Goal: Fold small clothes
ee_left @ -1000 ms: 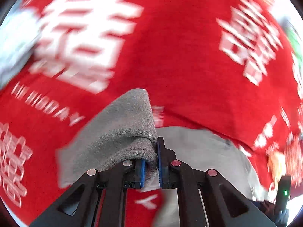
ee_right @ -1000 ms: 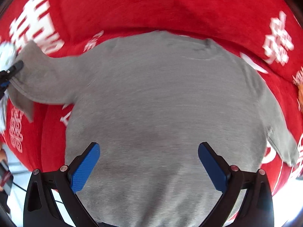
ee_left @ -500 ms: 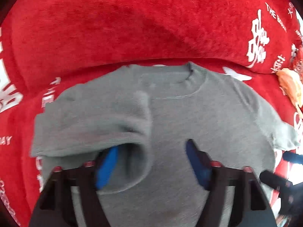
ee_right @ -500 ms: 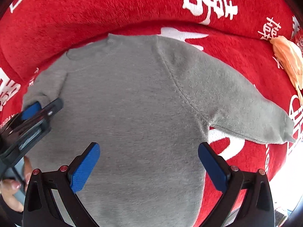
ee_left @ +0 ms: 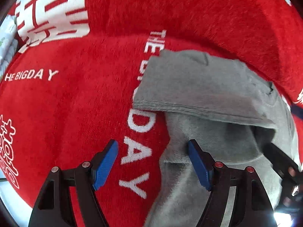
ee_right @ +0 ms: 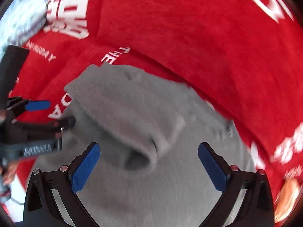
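The left gripper (ee_left: 153, 162) has let go: a second ago its blue pads were pinched on the cuff of a grey sleeve, and its jaws have just been opening, so they now stand wide with nothing between them but the red blanket (ee_left: 72, 102) and its white lettering. Its right pad sits at the edge of the grey sweater (ee_left: 208, 87), beside the cloth and not pressing it. The right gripper (ee_right: 149, 166) is spread wide too, hovering over the sweater's body (ee_right: 132, 198) with nothing gripped.

Outward from the pads, the released sleeve (ee_right: 121, 109) now lies folded across the chest, its cuff end (ee_right: 149, 157) resting on the body just ahead of the right gripper. The sweater lies flat on the blanket close below the raised fold of blanket that runs along the far side.

So the first sleeve fold looks done. The other sleeve, seen stretched out to the side half a second ago, is blurred at the right here, and whether it lies flat cannot be told. It likely comes next, then the body fold.
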Demonstrator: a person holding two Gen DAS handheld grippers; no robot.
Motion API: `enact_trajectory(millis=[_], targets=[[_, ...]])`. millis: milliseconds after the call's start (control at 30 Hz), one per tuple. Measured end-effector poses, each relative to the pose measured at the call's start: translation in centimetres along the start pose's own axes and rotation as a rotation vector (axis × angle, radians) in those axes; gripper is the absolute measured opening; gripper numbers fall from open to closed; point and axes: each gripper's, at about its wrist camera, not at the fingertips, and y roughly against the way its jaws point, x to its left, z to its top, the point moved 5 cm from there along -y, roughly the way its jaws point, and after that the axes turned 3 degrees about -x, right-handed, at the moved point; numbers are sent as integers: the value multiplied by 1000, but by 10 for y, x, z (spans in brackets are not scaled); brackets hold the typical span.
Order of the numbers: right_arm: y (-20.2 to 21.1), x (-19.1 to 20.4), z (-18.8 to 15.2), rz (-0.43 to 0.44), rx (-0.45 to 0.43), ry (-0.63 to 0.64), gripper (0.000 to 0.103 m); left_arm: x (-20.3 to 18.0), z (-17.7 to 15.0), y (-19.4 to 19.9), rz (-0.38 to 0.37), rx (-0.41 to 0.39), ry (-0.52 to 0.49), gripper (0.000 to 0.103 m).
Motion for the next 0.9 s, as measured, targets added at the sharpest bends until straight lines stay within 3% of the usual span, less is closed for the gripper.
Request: enact_trajectory(millis=[67,100,133,167,267,333,433,467,533,567,667,733,833,900], targets=[[-23,7,13,-69,17,51,94,1,-2,-1,12,-16,14,88],[-32,7,18,-97,24,59,60,2,-4,-2,7,-21,21,88],[-39,0,22,-101,27,42,15,1,-4,-2,0,-23,27,88],[-42,-14,24,-58,26,-52,12,0,-5,-1,-3,-24,30,88],[-23,-72,11,22,-67,-450,12,-1,-2,-3,3,-26,9,88],[-8,-122,-25,77,-125,-778,14,-2,-2,-2,2,-28,-10,88],[-11,-162,-87,166,-119,-1138,20,-6,-4,-1,5,-31,-39,88],[-16,-168,-104,193,-111,-1231,24,-8,-4,-1,7,-33,-53,88],[-21,-179,-138,228,-90,-1394,49,-8,3,-4,8,-20,-65,88],[-23,-181,-154,262,-80,-1474,51,-8,8,-4,4,-2,-71,88],[-17,-167,-156,402,-73,-1453,53,1,40,-1,-29,-22,-63,88],[-8,-139,-136,524,-80,-1361,66,5,63,-1,-64,-32,-49,88],[-17,-71,-103,736,-11,-1294,66,5,94,-24,-125,46,-35,88],[-30,-29,-91,827,50,-1301,66,4,105,-43,-135,109,-28,88]])
